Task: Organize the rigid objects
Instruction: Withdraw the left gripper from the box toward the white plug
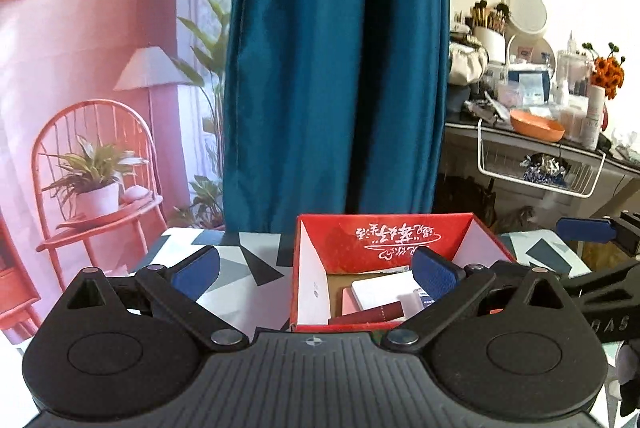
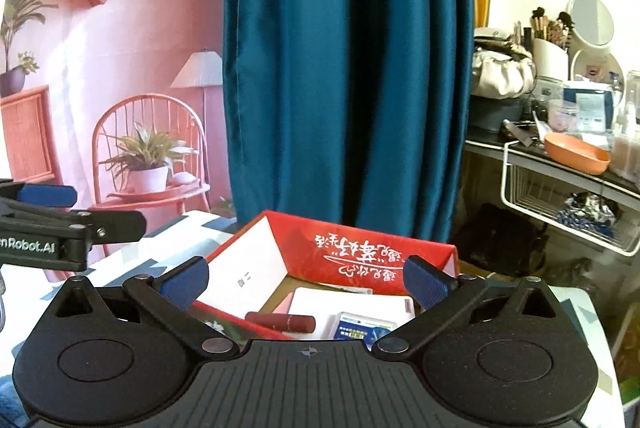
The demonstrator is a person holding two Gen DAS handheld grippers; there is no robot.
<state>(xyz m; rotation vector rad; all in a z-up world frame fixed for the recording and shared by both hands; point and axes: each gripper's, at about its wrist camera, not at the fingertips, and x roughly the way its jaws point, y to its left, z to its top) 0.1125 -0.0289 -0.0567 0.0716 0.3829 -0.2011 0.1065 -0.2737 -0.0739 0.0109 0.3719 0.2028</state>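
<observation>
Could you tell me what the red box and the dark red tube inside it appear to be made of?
The red box looks like printed cardboard: thin, flat folded walls, white inside faces, a brown floor, and a slight sheen on the red print. The dark red tube seems to be smooth plastic or lacquered metal, going by its soft highlight; the pictures do not settle which.

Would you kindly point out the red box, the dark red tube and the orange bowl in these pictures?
red box point(image 1: 344, 244): left wrist view, on its inner back wall.
dark red tube point(image 2: 280, 322): right wrist view, mid-body, inside the box.
orange bowl point(image 2: 576, 151): right wrist view, on its side wall.
</observation>
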